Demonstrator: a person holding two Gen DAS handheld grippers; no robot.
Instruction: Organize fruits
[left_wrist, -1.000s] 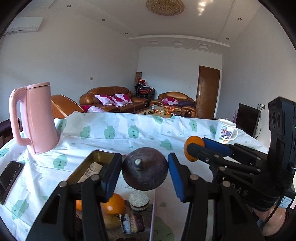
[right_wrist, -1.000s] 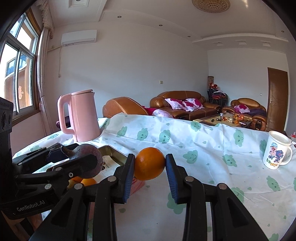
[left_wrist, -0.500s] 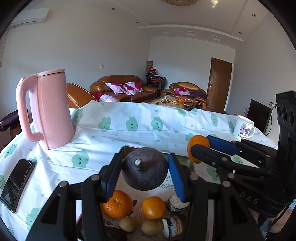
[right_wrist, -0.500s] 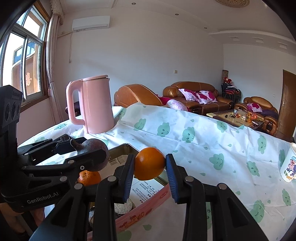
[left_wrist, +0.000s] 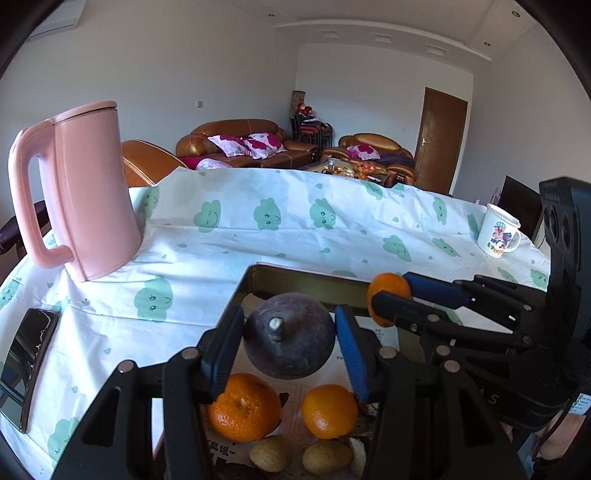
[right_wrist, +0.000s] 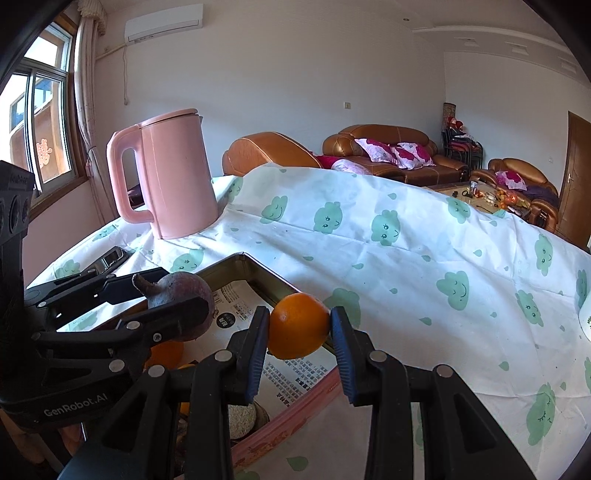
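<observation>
A dark purple, stemmed fruit (left_wrist: 290, 345), round and hard-skinned by its look, sits pinched across its widest part in the left tool (left_wrist: 288, 349), held above the open tin box (left_wrist: 306, 282). Alongside, the right tool (right_wrist: 299, 330) clamps a smooth orange (right_wrist: 298, 330) at its middle; firm but likely to roll if squeezed off-centre. More oranges (left_wrist: 243, 411) lie in the box on the cloth-covered worktop (left_wrist: 295, 236).

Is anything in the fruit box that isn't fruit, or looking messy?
Mostly tidy. Nothing is spilled. The tin box holds oranges plus some round cakes or biscuits, which aren't fruit. A phone lies near the table's edge.
</observation>
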